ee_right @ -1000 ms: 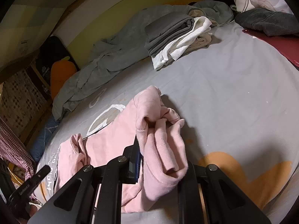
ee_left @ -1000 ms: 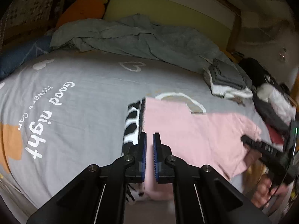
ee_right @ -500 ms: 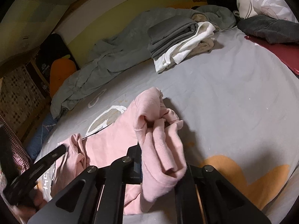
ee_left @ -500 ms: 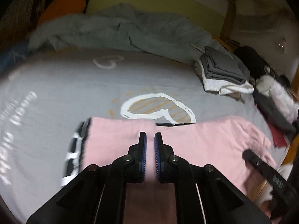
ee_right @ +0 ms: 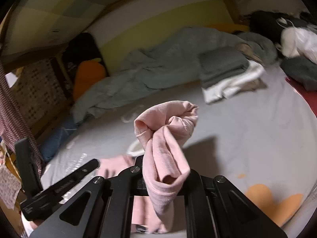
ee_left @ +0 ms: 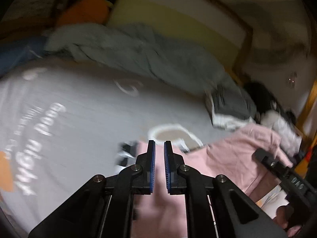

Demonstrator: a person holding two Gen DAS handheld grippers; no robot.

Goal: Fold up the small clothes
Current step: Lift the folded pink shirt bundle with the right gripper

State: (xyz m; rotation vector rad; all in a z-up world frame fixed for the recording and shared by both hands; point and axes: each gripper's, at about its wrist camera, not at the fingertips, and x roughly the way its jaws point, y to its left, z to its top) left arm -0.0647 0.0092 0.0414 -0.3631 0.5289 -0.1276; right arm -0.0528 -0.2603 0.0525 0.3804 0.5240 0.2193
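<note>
Pink garment (ee_left: 233, 158) — lifted off the bed at two corners, sagging between the two grippers. Left gripper (ee_left: 159, 166): jaws nearly pressed together, pinching the pink cloth that runs up between the blue pads (ee_left: 152, 168). Right gripper (ee_right: 164, 170): jaws hidden under a bunched wad of the same cloth, clamped on it; the wad stands up in front of the lens and blocks the middle of the right wrist view.

Writing: white letters on the grey bedsheet (ee_left: 83, 107), seen sideways and smeared by blur — reads "Good night", with a smaller line beside it I cannot make out. White heart outlines and orange patches also printed on the sheet. A black-and-white patterned edge (ee_left: 124, 154) shows at the garment's left border, probably its trim.

Room: bed against a wall with a yellow band (ee_left: 178, 15); dim light, left view badly blurred.

Around: rumpled grey-green blanket (ee_right: 154, 67) along the wall side; orange cushion (ee_right: 87, 77) at the far corner; folded stack, dark grey over white (ee_right: 223, 73); loose dark and white clothes (ee_right: 297, 39) beyond it.
</note>
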